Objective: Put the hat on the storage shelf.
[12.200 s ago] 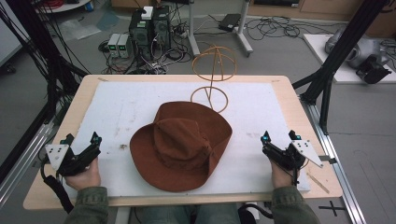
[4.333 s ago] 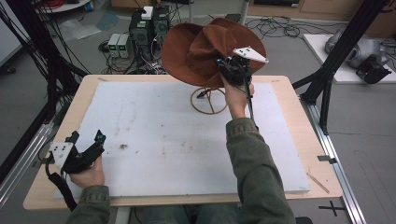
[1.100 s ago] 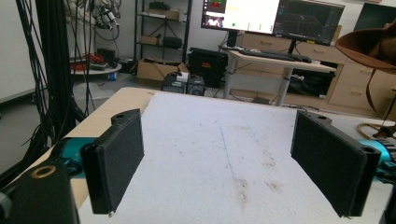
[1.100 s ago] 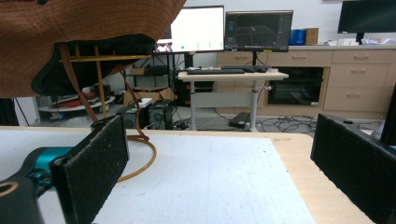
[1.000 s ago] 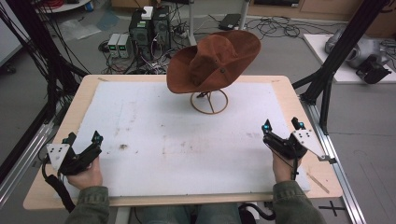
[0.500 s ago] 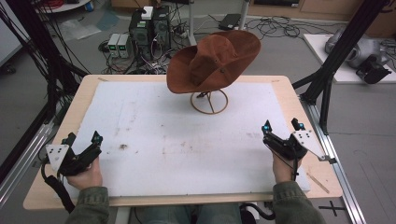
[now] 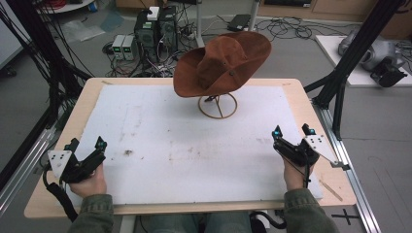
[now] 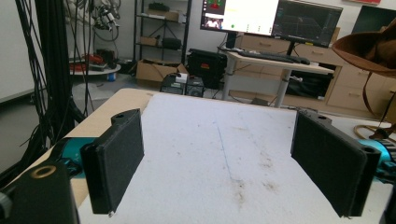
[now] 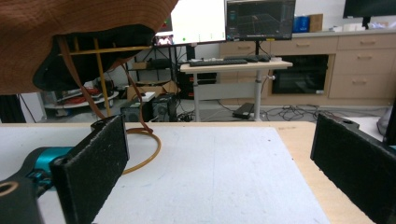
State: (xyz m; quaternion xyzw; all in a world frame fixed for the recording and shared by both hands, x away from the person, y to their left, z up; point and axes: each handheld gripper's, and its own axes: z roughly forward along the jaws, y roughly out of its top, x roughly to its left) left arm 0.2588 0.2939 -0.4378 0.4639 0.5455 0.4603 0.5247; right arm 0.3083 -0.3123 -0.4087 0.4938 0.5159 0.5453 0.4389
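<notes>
A brown hat (image 7: 223, 63) is sitting tilted atop a wire stand (image 7: 217, 105) at the far middle of the table (image 7: 311, 107), its brim drooping toward the left and its dark lining and chin strap showing from below in the right gripper view. The left gripper (image 7: 86, 147) is resting at the table's near left corner and the right gripper (image 7: 292, 133) at the near right, both well apart from the hat, each with its jaws standing wide and gripping nothing over the stained white mat (image 7: 194, 145).
</notes>
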